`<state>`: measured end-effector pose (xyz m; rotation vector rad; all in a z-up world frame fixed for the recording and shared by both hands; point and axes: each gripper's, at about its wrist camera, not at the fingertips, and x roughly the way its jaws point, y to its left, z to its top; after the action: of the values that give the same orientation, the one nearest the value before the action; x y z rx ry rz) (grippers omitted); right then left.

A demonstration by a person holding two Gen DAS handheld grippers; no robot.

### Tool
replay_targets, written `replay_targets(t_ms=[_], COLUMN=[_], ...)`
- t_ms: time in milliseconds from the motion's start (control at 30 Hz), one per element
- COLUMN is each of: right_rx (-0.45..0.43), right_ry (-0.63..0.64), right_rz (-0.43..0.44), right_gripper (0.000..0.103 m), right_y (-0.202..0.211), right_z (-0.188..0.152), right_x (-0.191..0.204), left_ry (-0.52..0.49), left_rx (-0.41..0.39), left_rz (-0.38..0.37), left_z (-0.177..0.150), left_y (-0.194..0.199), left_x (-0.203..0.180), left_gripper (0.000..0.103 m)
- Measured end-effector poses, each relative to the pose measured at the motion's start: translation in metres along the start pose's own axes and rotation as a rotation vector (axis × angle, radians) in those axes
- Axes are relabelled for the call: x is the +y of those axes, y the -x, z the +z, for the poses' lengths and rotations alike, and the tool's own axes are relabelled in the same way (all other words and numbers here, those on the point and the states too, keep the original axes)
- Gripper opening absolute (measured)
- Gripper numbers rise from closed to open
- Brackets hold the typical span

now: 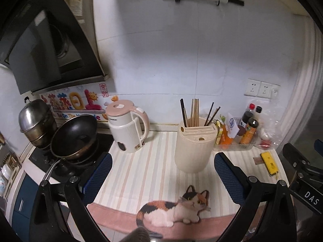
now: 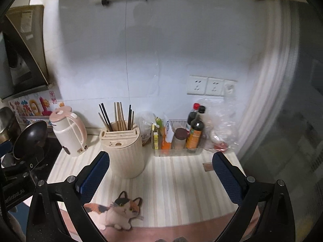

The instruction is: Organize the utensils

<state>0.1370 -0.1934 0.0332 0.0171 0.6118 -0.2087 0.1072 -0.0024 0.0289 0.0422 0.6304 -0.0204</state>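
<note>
A cream ribbed utensil holder (image 1: 194, 148) (image 2: 124, 151) stands on the striped counter mat (image 1: 145, 171) (image 2: 181, 181). Several chopsticks (image 1: 194, 113) (image 2: 119, 117), some dark and some wooden, stick up out of its top. My left gripper (image 1: 162, 165) hangs open in front of the holder, with nothing between its blue-padded fingers. Open too is my right gripper (image 2: 161, 165), the holder standing just inside its left finger (image 2: 94, 173). The right gripper's black body (image 1: 302, 171) shows at the right edge of the left wrist view.
A pink-and-white kettle (image 1: 128, 129) (image 2: 68, 131) stands left of the holder. Left of it are a black pan (image 1: 74, 137) and a steel pot (image 1: 36, 121) on the stove. A clear bin of sauce bottles (image 1: 236, 135) (image 2: 177, 139) sits right. A yellow object (image 1: 269, 163) lies near the wall.
</note>
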Motion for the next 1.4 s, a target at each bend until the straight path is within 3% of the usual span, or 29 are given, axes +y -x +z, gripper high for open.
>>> replay_targets(t_ms=[267, 467, 800, 1400], right_rx=[-0.032, -0.047, -0.035, 0.024], right_ry=[-0.017, -0.02, -0.018, 0.001], right_rz=[-0.009, -0.003, -0.005, 0.016], right_gripper=[0.103, 0.103, 0.103, 0.103], right_y=[0.088, 0.115, 0.115, 0.07], right_z=[-0.032, -0.041, -0.04, -0.028], right_x=[-0.003, -0.003, -0.001, -0.005], left_ry=[0.012, 0.022, 0.027, 0.023], left_rx=[-0.001, 0.001, 0.029, 0.083], left_rz=[-0.014, -0.002, 0.026, 0.053], left_z=[-0.026, -0.034, -0.031, -0.028], left_y=[0.054, 0.069, 0.068, 0.043], left_x=[0.012, 0.014, 0.01, 0.003], left_gripper=[0.103, 0.103, 0.103, 0.103])
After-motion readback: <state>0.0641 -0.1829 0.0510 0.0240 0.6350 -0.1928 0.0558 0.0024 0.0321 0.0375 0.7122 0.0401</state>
